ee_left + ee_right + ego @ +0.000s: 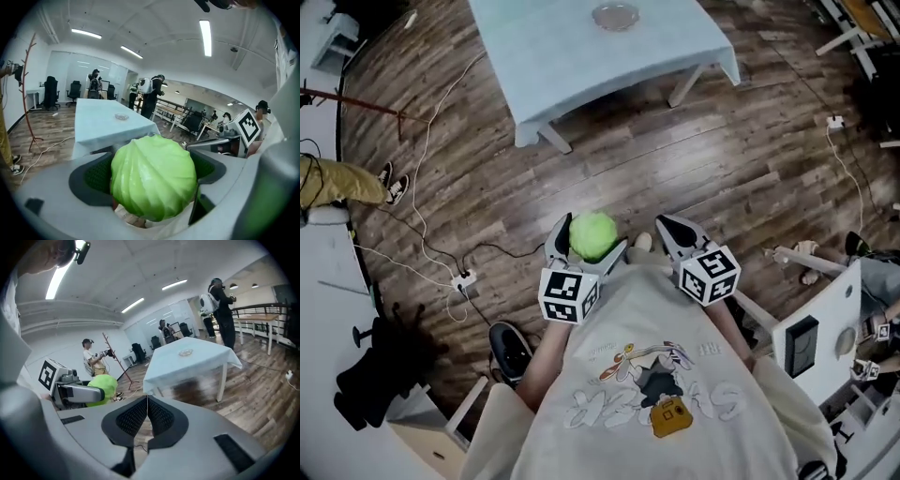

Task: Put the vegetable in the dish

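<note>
Left claw (591, 239) clamped wide on cabbage (153, 176), held mid-air, well apart from dish (615, 16) on surface (553, 56). Right claw (147, 416) was closed, empty. Cabbage looked light, round, slick: grip across widest girth.

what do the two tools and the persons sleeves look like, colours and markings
The left tool and the right tool match: smooth grey plastic bodies that taper into two pointed jaws, lined with black dimpled pads. Each carries a white cube printed with black square markers. The person wears a loose cream T-shirt with a cartoon print on the front.
</note>
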Demonstrator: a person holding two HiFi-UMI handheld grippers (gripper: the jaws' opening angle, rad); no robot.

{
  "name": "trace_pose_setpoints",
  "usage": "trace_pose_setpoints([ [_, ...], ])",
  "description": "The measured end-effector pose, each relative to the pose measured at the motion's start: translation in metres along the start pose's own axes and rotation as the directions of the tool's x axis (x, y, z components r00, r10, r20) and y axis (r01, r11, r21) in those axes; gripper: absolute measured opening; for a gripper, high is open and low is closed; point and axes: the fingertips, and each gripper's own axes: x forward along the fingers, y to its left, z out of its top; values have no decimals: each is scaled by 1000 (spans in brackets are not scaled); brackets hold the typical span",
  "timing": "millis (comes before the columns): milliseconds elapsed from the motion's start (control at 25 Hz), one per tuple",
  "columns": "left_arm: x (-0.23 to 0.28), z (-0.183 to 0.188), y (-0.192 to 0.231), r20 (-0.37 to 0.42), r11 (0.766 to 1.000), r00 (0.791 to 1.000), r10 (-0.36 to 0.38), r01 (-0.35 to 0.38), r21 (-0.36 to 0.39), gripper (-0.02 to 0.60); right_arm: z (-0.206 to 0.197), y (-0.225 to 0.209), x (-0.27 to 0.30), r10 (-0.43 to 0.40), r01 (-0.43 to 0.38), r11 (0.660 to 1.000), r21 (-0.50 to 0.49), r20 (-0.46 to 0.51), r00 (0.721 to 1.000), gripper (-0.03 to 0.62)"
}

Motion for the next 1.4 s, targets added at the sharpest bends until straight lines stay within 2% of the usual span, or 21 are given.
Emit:
trace_pose_setpoints([
  [200, 20, -11, -61, -58, 997, 997, -60, 63, 47, 523, -18, -42, -55, -73, 70, 996, 63, 58, 996, 23],
  [360, 31, -2, -84, -6, 998, 998, -58, 58, -36, 523, -35, -77, -73, -93, 93, 991, 97, -1, 996, 23],
  [440, 34, 6, -85, -4, 998, 999, -53, 53, -35, 522, -37, -84, -76, -93, 92, 988, 125, 4, 996, 23],
  [560, 42, 7, -80, -34, 998, 998, -51, 49, -43, 523, -38, -89, -71, -95, 92, 985, 144, 14, 995, 23],
  [680, 54, 10, -74, -29, 997, 998, -50, 48, -59, 523, -33, -96, -61, -90, 87, 987, 134, 13, 996, 23],
  [840, 77, 18, -58, -13, 994, 999, -47, 45, -96, 523, -25, -98, -42, -43, 42, 997, 68, 1, 999, 23],
  [920, 89, 29, -45, -9, 993, 999, -52, 51, -111, 523, -15, -100, -29, -50, 50, 998, 41, -8, 999, 23],
  [1120, 122, 70, -9, 1, 996, 997, -76, 76, -49, 523, 33, -109, 12, -67, 67, 998, 13, -16, 998, 23],
  [1240, 137, 89, 16, -1, 995, 996, -84, 84, -52, 523, 60, -114, 40, -79, 79, 997, 2, -22, 997, 23],
  [1400, 152, 118, 49, 0, 993, 994, -105, 105, -47, 523, 105, -111, 76, -54, 55, 998, -33, 10, 998, 23],
])
